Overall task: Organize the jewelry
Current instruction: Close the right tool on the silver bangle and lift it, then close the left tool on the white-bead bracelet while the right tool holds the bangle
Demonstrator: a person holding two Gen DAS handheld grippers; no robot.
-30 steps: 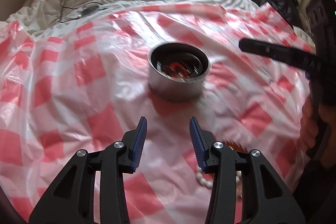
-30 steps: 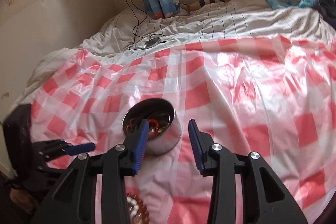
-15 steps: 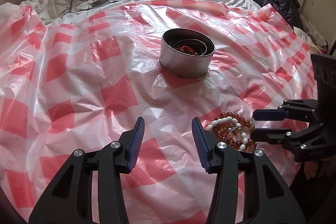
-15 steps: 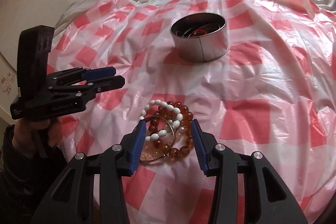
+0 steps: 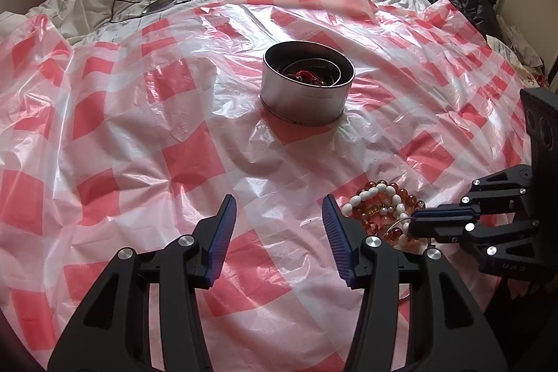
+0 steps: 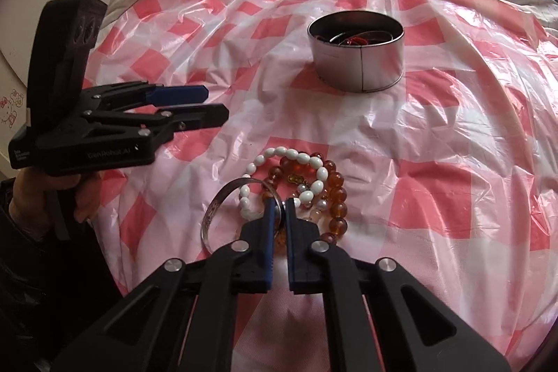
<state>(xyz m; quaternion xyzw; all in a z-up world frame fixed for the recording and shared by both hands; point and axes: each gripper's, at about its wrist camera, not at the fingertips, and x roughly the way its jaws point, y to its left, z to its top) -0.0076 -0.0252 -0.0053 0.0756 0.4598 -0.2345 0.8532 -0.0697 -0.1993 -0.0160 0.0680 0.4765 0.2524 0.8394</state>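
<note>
Checked sheet [image 5: 216, 159] is covering the bed, its near edge running out of frame. Tin [image 6: 355, 54] is sitting mid-sheet, open top, holding red jewelry and metal rings that are too dark to sort out. Left gripper [image 5: 279, 225] is hovering over bare sheet, fingers spread wide, gripping nothing; in the right wrist view its body is showing "GenRobot.AI", with a smaller label beside it too tiny to read. Right gripper [image 6: 280, 208] is sitting in the bracelet pile near the front, well apart from the tin, fingers pinched together on the bangle [image 6: 223, 201]. White beads [image 6: 279, 156] and amber beads [image 6: 336, 194] are lying tangled, partly hidden behind the fingers.
</note>
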